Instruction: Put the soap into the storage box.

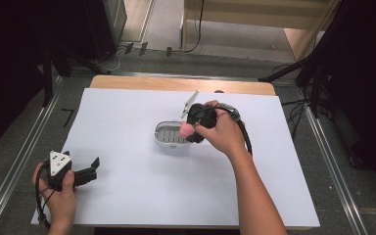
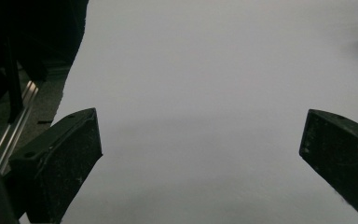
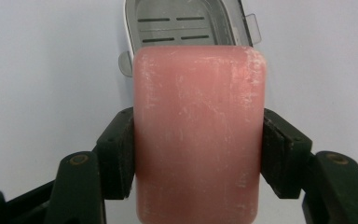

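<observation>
Above white sheet [image 1: 127, 196] at table centre: pink soap bar [image 3: 198, 135] clamped in R gripper [image 1: 194, 128], held just over open grey soap dish [image 1: 169, 134]. Near L edge: L gripper [image 1: 92, 169], jaws wide, empty.

soap bar [image 3: 198, 135]: pink, white scuffs | soap dish [image 3: 186, 23]: grey, dark slots | table sheet [image 1: 127, 196]: white

i'm seeing my left gripper [image 1: 94, 169] showing black blocky jaws, a grey three-cornered plate [image 1: 59, 162] with dark dots and a black cable [image 1: 40, 205] trailing; my right gripper [image 3: 198, 154] is showing brass-coloured screws [image 3: 79, 159]. my forearms are going sleeveless.
</observation>
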Action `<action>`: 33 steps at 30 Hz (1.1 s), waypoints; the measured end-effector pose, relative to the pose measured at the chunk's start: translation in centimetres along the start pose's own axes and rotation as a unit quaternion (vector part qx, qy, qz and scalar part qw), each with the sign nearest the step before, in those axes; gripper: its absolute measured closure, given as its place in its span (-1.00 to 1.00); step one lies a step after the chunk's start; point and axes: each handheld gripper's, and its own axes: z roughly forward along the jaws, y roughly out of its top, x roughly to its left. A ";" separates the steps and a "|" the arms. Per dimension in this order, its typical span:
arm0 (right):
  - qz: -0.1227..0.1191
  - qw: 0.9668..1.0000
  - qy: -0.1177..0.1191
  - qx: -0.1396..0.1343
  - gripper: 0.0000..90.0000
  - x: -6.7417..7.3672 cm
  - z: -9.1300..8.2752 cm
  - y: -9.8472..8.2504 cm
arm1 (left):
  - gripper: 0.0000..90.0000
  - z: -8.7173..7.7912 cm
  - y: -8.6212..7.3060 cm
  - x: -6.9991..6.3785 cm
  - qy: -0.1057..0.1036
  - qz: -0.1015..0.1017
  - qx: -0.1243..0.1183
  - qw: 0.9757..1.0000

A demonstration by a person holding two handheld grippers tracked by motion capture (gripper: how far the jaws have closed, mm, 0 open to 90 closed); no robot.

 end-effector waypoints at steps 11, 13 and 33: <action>-0.022 1.000 0.011 0.002 -0.14 0.2 1.1 1.7 | -1.00 0.0 0.0 0.1 -0.002 -0.003 0.000 1.000; -0.030 0.999 0.014 0.006 -0.14 0.1 1.5 2.1 | -1.00 0.0 0.0 0.0 -0.001 -0.003 -0.001 1.000; -0.054 0.998 0.039 0.013 -0.14 -0.6 3.0 4.3 | -1.00 0.0 0.0 0.1 -0.003 -0.006 0.002 1.000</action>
